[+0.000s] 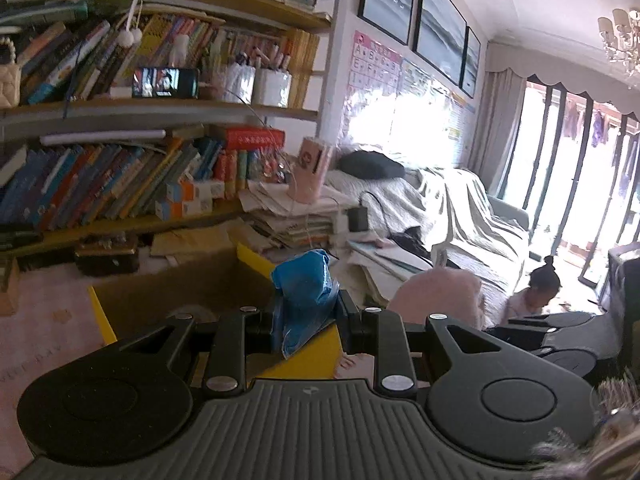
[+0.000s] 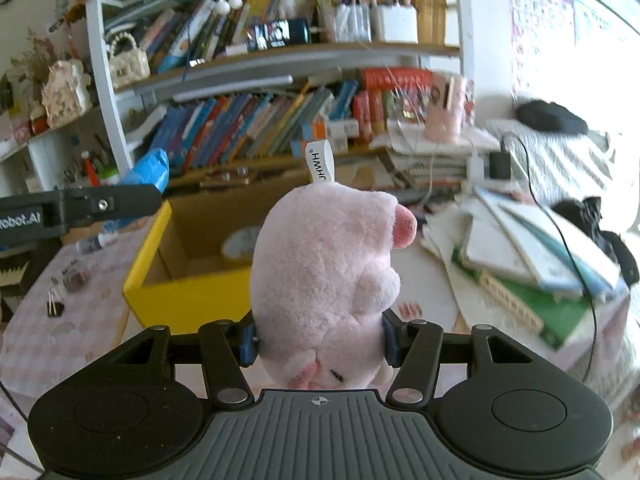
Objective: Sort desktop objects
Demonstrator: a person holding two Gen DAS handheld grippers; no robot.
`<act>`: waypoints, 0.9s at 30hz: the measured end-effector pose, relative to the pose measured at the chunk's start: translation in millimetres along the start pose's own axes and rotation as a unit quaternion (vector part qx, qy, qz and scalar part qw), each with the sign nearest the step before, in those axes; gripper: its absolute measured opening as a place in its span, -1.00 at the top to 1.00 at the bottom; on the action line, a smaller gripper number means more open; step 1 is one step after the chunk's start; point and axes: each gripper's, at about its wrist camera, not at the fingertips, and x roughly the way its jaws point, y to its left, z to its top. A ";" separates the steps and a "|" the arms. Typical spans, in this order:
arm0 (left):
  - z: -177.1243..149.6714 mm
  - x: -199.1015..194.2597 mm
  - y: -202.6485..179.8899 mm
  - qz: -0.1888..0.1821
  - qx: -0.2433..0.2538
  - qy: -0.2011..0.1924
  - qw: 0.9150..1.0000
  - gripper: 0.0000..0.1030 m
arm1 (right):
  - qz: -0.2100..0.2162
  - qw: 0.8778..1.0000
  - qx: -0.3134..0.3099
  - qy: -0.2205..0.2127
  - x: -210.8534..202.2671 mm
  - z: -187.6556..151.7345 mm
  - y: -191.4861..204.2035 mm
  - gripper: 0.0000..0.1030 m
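My left gripper (image 1: 306,320) is shut on a crumpled blue plastic bag (image 1: 306,292) and holds it above the open yellow cardboard box (image 1: 102,318). My right gripper (image 2: 320,338) is shut on a pink plush pig (image 2: 328,264) with a white tag, held above the desk just right of the yellow box (image 2: 176,296). The left gripper (image 2: 100,204) with the blue bag (image 2: 150,170) also shows in the right wrist view, at the box's left rear. The pig (image 1: 440,292) also shows in the left wrist view, to the right.
Bookshelves (image 2: 256,128) stand behind the desk. A pile of books and papers (image 2: 532,264) lies at the right, with a black cable (image 2: 532,184). Binder clips (image 2: 56,308) and small items lie left of the box. A pink cup (image 2: 444,116) stands on stacked papers.
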 end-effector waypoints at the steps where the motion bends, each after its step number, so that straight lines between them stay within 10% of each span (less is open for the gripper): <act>1: 2.8 2.4 1.0 0.005 0.003 -0.002 1.000 0.53 | 0.003 1.000 -0.005 -0.004 3.6 4.8 -0.3 -0.10; 27: -6.9 108.2 55.2 0.117 0.050 0.090 0.988 0.53 | 0.047 0.989 -0.139 0.030 119.6 42.7 24.9 -0.10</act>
